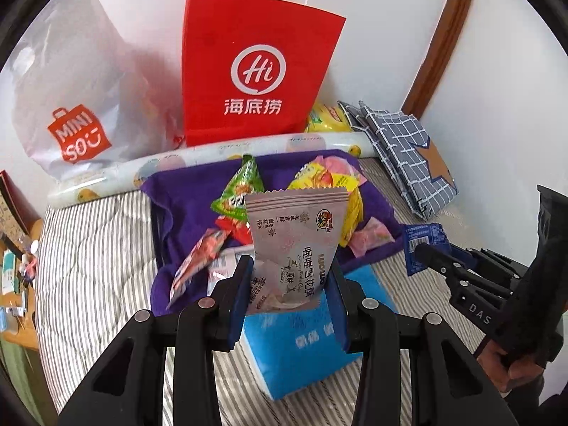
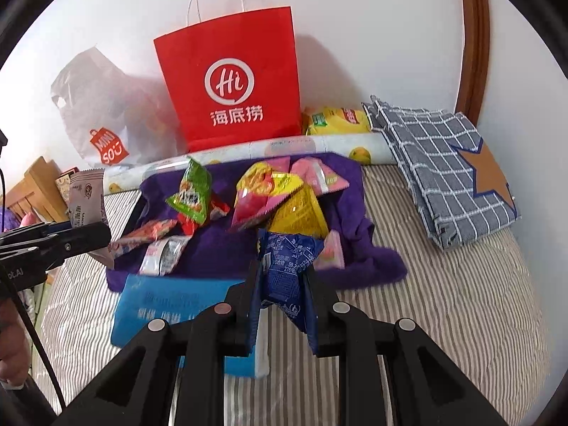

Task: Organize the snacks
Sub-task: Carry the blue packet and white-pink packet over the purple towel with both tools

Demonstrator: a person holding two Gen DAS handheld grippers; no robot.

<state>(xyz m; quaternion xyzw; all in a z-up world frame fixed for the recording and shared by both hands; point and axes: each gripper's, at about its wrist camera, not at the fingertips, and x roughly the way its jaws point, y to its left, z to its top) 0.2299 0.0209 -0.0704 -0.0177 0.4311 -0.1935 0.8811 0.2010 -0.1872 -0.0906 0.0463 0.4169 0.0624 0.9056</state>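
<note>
A: Your left tongs (image 1: 289, 287) pinch a pale pink-grey snack packet (image 1: 296, 238) by its lower part, so it stands upright between the blue pads, its crimped top edge up.

B: And my right ones?

A: Your right tongs (image 2: 282, 294) are pressed onto a dark blue snack packet (image 2: 287, 269), crumpled between the pads (white print faces you). From your left camera you see those same right tongs off to the right, the blue packet at their tip.

B: Where are the other snacks?

A: Just beyond both tongs, on a purple cloth (image 2: 369, 259) spread over the striped bed (image 2: 443, 319). Ahead of your right tongs sits a yellow packet (image 2: 298, 213), with a pink-and-red one (image 2: 254, 209) touching it on the left and pink packets (image 2: 319, 174) behind. Further left stands a green packet (image 2: 193, 191), and nearer you a long reddish packet (image 2: 145, 234) and a silvery one (image 2: 165, 255).

B: What lies under my tongs?

A: A bright blue pack (image 2: 167, 305) lies flat on the bed, right below both tongs, its far edge at the cloth.

B: And at the wall?

A: Past the cloth, a patterned roll (image 1: 220, 149) lies across the bed. Behind it a red paper bag (image 1: 255, 67) stands upright, a white plastic bag (image 1: 67, 96) to its left, a yellow packet (image 2: 337, 120) peeking out on its right. A folded blue checked cloth (image 2: 443, 170) lies well right of your right tongs.
</note>
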